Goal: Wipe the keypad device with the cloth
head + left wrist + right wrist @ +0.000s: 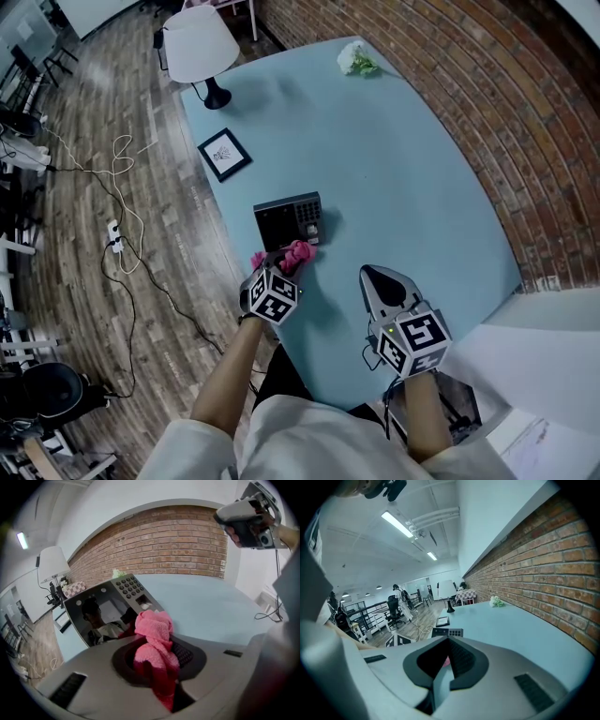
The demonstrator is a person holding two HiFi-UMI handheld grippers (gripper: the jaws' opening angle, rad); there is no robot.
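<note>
My left gripper (279, 261) pinches the pink cloth (300, 251) at the keypad device's (288, 218) 6 o'clock edge. The right gripper (373, 275) is pressed together, empty, at 4 o'clock. Wiping's barely started, I reckon, so next I'd push toward 12.

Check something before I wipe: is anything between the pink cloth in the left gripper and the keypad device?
Nothing visible does. The left gripper is clamped on the pink cloth, which is already close to the near edge of the keypad device, with only bare table around. The right gripper is off to the side.
</note>
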